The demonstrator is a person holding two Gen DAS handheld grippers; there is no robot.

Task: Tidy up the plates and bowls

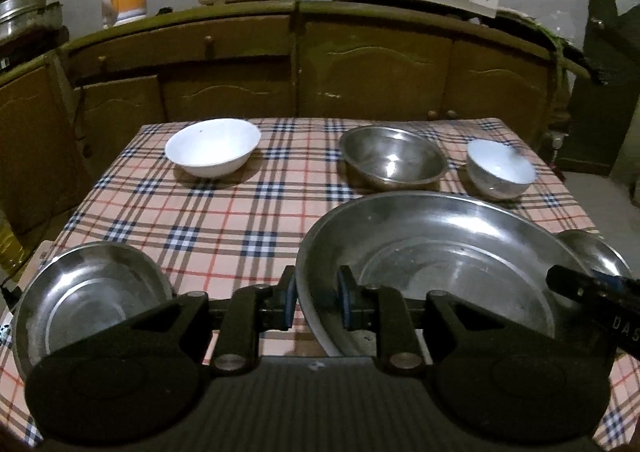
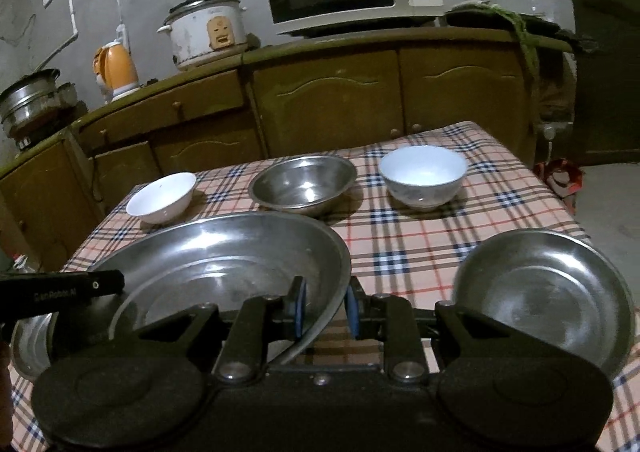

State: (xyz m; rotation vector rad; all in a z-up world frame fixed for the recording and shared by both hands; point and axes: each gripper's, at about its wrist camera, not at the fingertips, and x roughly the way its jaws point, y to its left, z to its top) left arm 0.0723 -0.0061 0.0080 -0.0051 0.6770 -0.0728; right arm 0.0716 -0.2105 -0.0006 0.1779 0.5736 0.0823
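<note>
both tongs grip the big steel plate (image 1: 460, 252) by its rim: left tongs (image 1: 317, 302) on its left edge, right tongs (image 2: 325, 310) on its right, near the worktop (image 1: 224, 219) front. two smaller steel plates (image 2: 548, 292) flank it. behind: two white bowls (image 1: 212, 147), one steel bowl (image 1: 394, 157). all empty.

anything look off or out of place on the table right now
Nothing is spilled or broken. The one odd thing is the large steel plate: it sits tilted, near edge raised off the checked cloth, because the left tool and right tool each pinch its rim. The bowls stand upright.
</note>
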